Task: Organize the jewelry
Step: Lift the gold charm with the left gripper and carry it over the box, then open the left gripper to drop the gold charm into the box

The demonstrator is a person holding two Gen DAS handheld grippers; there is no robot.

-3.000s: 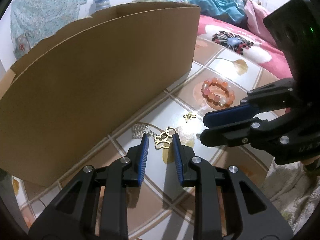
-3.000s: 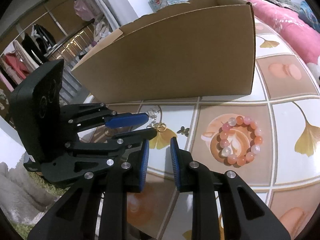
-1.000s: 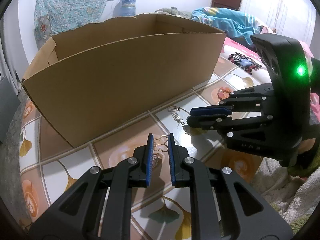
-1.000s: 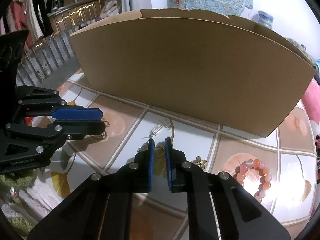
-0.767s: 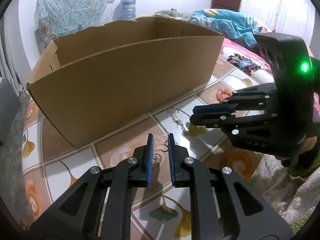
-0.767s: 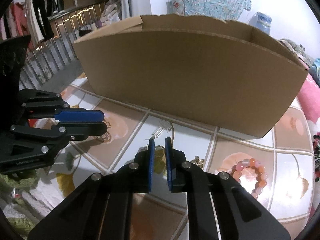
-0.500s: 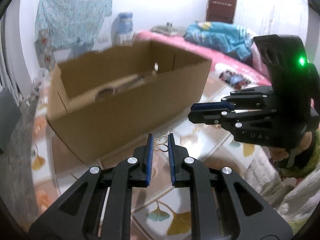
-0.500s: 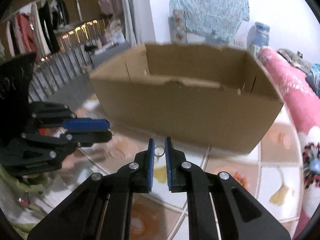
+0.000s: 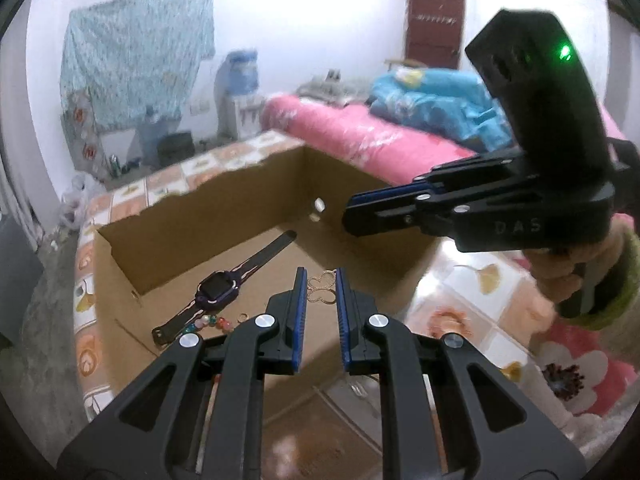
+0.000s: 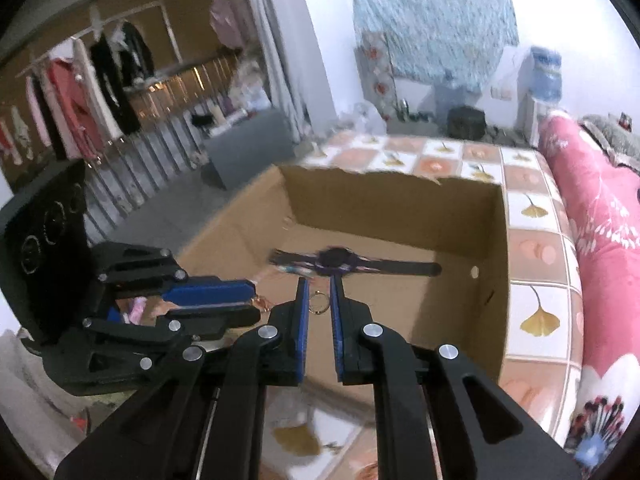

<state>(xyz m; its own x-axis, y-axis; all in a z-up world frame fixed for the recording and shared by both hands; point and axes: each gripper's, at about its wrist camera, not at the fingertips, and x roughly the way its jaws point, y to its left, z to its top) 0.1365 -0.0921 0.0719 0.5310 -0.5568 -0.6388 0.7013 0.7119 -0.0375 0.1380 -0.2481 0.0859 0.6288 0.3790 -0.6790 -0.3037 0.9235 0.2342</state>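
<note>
Change since earlier frames: both grippers have risen from the tiled table, each with its piece pinched, and the view now looks down into the open box; three seconds ago the pendant lay on the table between spread fingers.
Box (image 9: 168, 216): brown cardboard, open top, standing on the table (image 9: 484, 280); its torn far rim faces the room.
Watch (image 9: 218, 290): dark strap, purple case, flat on the box floor, toward the left wall in the left wrist view; strap runs diagonally to the far right corner.
Beads (image 9: 206, 322): small coloured string on the box floor, just beside the watch's near strap end.
Left gripper (image 9: 321, 294): fingers nearly together, clamped on the pendant; held over the box's near wall.
Pendant (image 9: 321, 291): gold butterfly outline, upright between the blue pads, above the box floor and apart from it.
Right gripper (image 10: 319, 303): fingers nearly together, clamped on the ring; held above the box's near wall, right of the left gripper.
Ring (image 10: 319, 303): thin gold loop pinched between the pads, seen against the box floor, in front of the blurred watch.
Hand (image 9: 568, 268): grasps the right gripper's handle, green sleeve at the wrist.
Bed (image 9: 360, 136): pink cover, beyond the table's far right edge.
</note>
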